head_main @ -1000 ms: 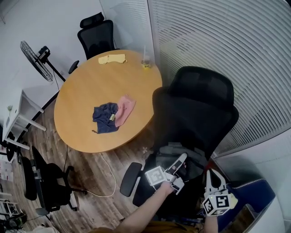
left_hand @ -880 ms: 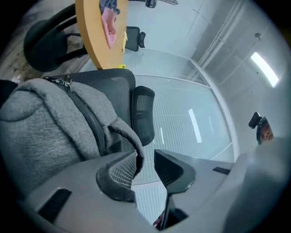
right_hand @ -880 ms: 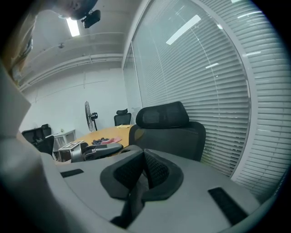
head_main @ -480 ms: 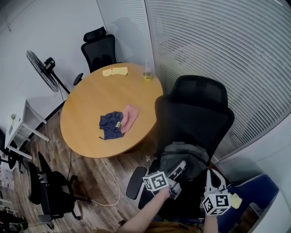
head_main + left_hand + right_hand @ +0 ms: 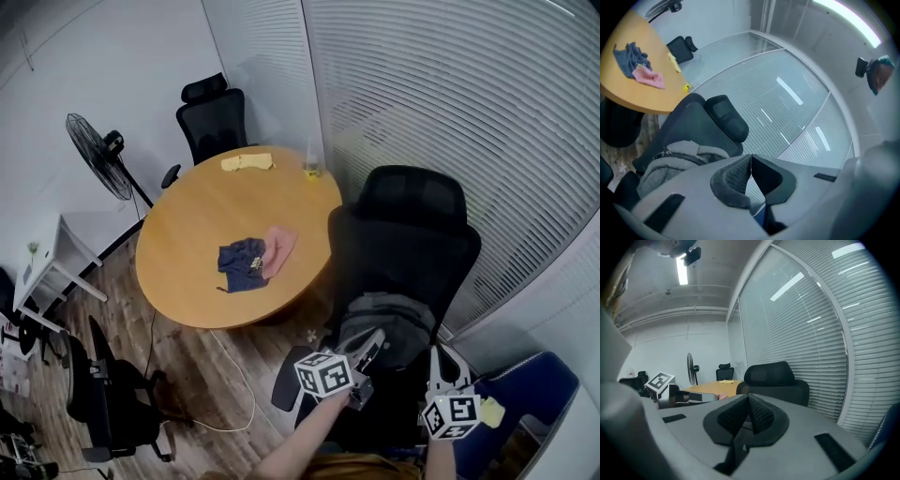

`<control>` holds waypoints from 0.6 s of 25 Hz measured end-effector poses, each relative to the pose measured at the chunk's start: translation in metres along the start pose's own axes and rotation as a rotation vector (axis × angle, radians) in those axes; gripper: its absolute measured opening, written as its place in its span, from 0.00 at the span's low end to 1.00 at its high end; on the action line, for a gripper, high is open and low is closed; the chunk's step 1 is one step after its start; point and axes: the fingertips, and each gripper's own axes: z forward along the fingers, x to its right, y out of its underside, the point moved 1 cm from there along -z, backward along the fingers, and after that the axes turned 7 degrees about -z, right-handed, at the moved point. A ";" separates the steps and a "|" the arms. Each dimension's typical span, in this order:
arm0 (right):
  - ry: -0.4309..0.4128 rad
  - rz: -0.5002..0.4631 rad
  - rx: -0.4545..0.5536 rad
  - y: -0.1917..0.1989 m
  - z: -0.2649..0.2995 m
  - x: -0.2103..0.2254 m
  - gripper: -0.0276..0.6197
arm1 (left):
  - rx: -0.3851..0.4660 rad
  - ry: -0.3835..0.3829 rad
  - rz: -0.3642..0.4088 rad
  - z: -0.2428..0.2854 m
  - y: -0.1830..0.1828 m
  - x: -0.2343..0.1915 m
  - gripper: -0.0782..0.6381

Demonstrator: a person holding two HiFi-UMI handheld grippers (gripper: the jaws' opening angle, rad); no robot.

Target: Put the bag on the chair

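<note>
A grey bag point(image 5: 386, 319) lies on the seat of the black office chair point(image 5: 403, 239), against its backrest. My left gripper point(image 5: 373, 339) is at the bag's near edge, jaws shut with nothing between them. In the left gripper view the bag point(image 5: 682, 157) shows just left of the shut left gripper point(image 5: 751, 174), under the chair's headrest point(image 5: 727, 118). My right gripper point(image 5: 439, 356) is to the right of the seat, also shut and empty. The right gripper view looks over its closed right gripper point(image 5: 749, 416) at the chair's headrest point(image 5: 769, 373).
A round wooden table point(image 5: 202, 281) left of the chair carries a blue cloth point(image 5: 242, 261), a pink cloth point(image 5: 279, 249), a yellow cloth point(image 5: 247, 162) and a cup point(image 5: 311, 169). A fan point(image 5: 94, 145), other black chairs point(image 5: 211, 117) and a blinds-covered glass wall point(image 5: 450, 103) surround it.
The head view has shifted, so the chair and bag sit higher and more fully in frame. Both grippers hold roughly the same spots near the seat.
</note>
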 end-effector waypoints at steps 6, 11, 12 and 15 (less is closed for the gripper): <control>-0.003 -0.025 0.038 -0.016 -0.010 -0.013 0.06 | -0.028 -0.018 0.236 -0.020 -0.015 0.032 0.14; -0.010 -0.050 0.054 -0.024 -0.018 -0.028 0.06 | -0.026 -0.051 0.307 -0.035 -0.018 0.041 0.14; -0.011 -0.055 0.060 -0.025 -0.020 -0.031 0.06 | -0.036 -0.063 0.329 -0.038 -0.017 0.042 0.14; -0.005 -0.063 0.081 -0.028 -0.029 -0.040 0.06 | -0.072 -0.080 0.414 -0.046 -0.012 0.049 0.14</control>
